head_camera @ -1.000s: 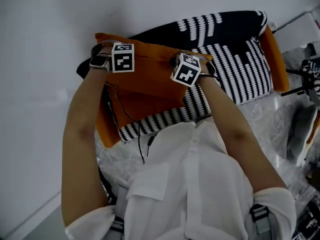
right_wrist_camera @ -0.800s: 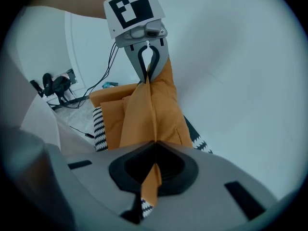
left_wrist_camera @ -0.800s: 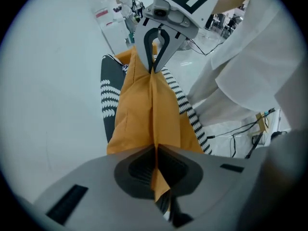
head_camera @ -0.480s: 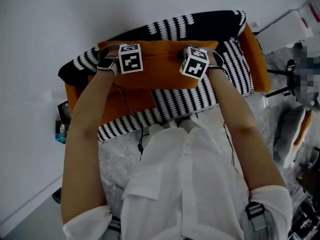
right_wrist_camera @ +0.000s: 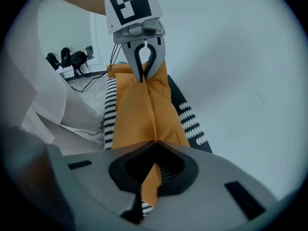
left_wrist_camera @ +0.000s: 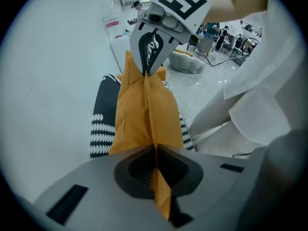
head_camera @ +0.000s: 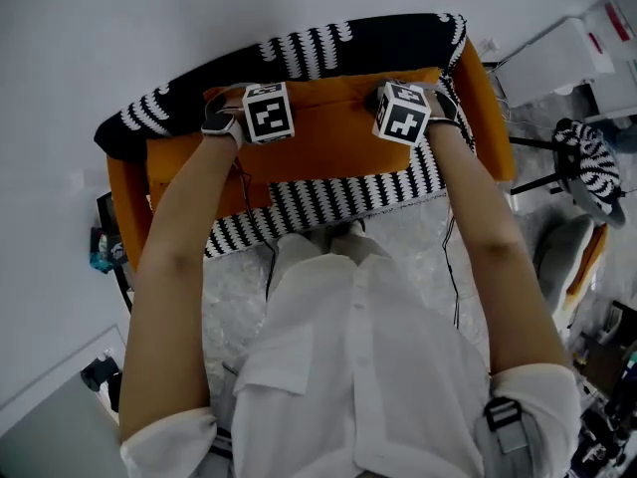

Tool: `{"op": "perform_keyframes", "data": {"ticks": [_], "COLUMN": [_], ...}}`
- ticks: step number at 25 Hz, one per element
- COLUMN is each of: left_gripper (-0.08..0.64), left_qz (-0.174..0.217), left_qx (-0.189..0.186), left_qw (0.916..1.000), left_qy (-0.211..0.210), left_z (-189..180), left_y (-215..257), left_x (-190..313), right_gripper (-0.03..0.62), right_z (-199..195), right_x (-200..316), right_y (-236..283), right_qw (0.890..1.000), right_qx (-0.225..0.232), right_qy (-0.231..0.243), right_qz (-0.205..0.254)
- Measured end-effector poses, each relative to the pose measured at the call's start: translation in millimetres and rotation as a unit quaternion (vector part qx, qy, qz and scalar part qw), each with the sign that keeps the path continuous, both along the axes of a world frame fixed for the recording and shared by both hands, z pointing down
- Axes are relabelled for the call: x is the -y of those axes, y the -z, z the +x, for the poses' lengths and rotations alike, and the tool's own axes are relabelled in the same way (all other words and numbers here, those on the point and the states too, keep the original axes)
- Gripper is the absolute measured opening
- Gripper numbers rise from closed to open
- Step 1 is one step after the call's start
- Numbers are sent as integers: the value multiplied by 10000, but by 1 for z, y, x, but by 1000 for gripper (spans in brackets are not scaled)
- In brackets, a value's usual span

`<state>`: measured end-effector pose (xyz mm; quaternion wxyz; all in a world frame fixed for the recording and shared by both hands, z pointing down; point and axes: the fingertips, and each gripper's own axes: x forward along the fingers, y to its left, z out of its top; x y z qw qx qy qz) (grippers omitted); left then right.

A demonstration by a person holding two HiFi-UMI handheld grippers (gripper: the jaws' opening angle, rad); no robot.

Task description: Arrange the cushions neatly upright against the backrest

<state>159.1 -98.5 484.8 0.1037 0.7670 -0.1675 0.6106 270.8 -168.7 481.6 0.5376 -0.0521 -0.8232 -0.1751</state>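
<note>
An orange cushion (head_camera: 338,142) hangs by its top edge in front of the black, white-patterned backrest (head_camera: 328,48) of the sofa. It sits above the striped seat (head_camera: 328,202). My left gripper (left_wrist_camera: 156,150) is shut on the cushion's (left_wrist_camera: 144,114) left top corner, with a fold of fabric pinched between the jaws. My right gripper (right_wrist_camera: 155,148) is shut on the cushion's (right_wrist_camera: 144,114) right top corner in the same way. Each gripper view shows the other gripper at the far end of the cushion. A second orange piece (head_camera: 199,182) lies lower left on the seat.
The sofa has orange sides (head_camera: 493,108) and backs onto a white wall. A white cabinet (head_camera: 567,63) stands to the right. Near it are a stand carrying a patterned item (head_camera: 587,157) and a grey chair (head_camera: 572,257). Small objects (head_camera: 100,247) lie on the floor at left.
Both grippers have carried the orange cushion rightward along the sofa, from its left end toward the right. Its top edge now runs level along the backrest.
</note>
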Motion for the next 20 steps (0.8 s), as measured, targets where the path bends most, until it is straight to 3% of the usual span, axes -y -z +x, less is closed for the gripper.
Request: {"op": "perform_keyframes", "data": {"ticks": [7,12,20], "left_gripper": [20,20,20], "left_qz": [-75,-85,-146], "left_qx": [-205,-295,-478], "left_qw": [9997,9995,9987], "left_qy": [51,69,27], "left_z": [24,23,30], "left_y": [-3,-8,-12], "left_x": [7,21,48], "right_gripper": [14,14,14], "right_z": [17,21,27], "right_x": [15,27,58], "right_y": [-1,-4,0], "right_qw": [9998,9995,9988], "right_qx": [-157,-214,-349], "right_qy": [74,-152,-334], "right_qz": [26,-182,-81]}}
